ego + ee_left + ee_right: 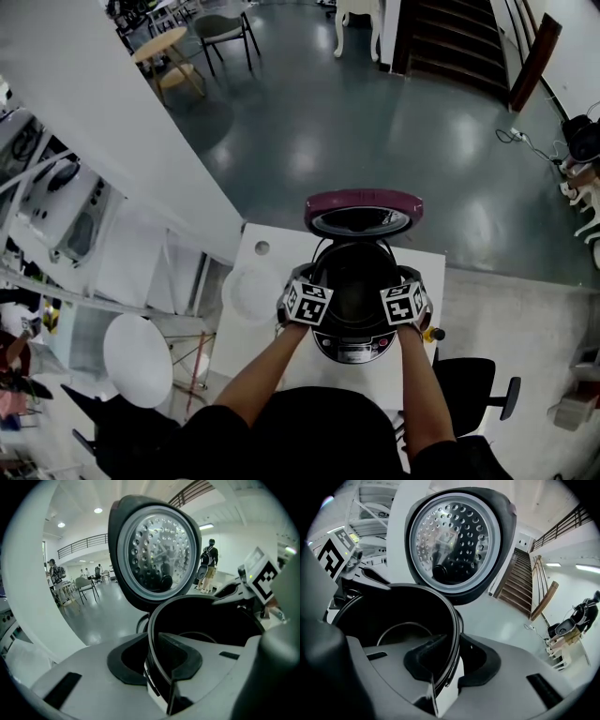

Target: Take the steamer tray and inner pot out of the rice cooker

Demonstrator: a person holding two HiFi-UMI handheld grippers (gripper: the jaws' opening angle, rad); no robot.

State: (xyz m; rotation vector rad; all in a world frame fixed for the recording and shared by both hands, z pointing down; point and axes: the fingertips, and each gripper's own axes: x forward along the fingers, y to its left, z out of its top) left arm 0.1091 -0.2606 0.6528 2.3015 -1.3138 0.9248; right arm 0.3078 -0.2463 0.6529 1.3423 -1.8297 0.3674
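The rice cooker (pixel 354 345) stands open on the white table (pixel 246 345), its lid (pixel 363 211) tipped up at the far side. The dark inner pot (pixel 356 286) sits in the cooker body. My left gripper (pixel 315 289) is shut on the pot's left rim, and in the left gripper view the thin dark rim (pixel 151 634) runs between the pads of this gripper (pixel 159 667). My right gripper (pixel 397 289) is shut on the right rim (pixel 454 625), which its pads (pixel 445 663) clamp. A white round tray (pixel 251 292) lies on the table left of the cooker.
The lid's perforated inner plate (pixel 157 555) faces me behind the pot. A small round disc (pixel 262 247) lies at the table's far left corner and a yellow item (pixel 430 334) at its right edge. A black chair (pixel 474 386) stands to the right, a white round stool (pixel 138 359) to the left.
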